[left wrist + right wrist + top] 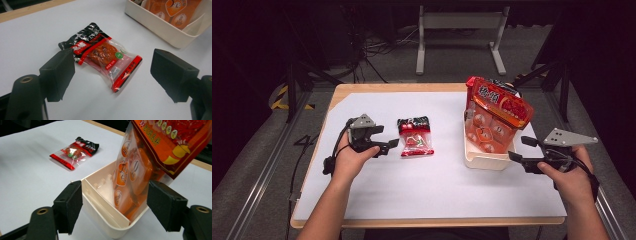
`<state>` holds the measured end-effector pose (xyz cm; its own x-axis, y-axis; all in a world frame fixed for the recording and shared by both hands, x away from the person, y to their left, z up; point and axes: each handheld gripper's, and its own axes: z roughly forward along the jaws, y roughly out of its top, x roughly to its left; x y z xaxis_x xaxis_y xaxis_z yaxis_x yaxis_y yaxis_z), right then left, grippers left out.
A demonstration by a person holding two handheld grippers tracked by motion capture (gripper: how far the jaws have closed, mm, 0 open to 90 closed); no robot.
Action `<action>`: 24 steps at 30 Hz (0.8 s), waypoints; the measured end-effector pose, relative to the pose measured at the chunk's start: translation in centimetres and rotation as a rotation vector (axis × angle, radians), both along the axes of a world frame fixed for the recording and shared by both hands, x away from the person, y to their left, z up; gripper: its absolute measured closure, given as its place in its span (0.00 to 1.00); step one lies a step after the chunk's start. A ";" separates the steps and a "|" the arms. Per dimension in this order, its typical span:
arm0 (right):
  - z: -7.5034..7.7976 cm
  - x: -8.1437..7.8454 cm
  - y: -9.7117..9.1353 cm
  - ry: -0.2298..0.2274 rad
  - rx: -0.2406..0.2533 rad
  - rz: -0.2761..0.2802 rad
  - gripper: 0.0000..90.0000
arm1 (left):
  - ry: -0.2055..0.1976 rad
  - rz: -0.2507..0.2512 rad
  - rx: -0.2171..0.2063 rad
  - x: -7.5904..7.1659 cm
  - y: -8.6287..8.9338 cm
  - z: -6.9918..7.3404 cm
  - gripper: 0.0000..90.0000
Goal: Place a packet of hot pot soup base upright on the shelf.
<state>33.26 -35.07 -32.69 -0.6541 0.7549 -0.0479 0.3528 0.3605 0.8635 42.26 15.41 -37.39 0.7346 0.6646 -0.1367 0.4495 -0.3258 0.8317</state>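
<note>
A small red, black and clear snack packet (415, 136) (103, 55) (74, 152) lies flat on the white table cover. My left gripper (388, 146) (112, 75) is just left of it, jaws open and pointing at it, nothing between them. A large orange snack bag (492, 117) (150, 155) stands tilted in a cream bin (484, 160) (160, 27) (105, 212). My right gripper (524, 152) (115, 206) is open beside the bin's right near corner, holding nothing.
The white cover (432, 185) has bare room in front of the packet and the bin. The wooden table edge (427, 222) runs along the front. A grey frame stand (459, 30) and cables lie on the floor beyond the table.
</note>
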 end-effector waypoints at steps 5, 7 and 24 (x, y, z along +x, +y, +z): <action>-0.1 0.1 0.5 -0.004 -0.003 0.028 0.32 | -0.001 0.005 -0.012 0.5 -0.3 -0.2 0.22; -0.2 0.2 0.7 -0.002 -0.005 0.033 0.32 | 0.001 0.006 -0.028 0.8 -0.5 -0.4 0.22; -0.4 1.0 2.1 -0.011 -0.009 0.067 0.31 | 0.036 0.036 -0.019 4.3 -4.1 -2.9 0.16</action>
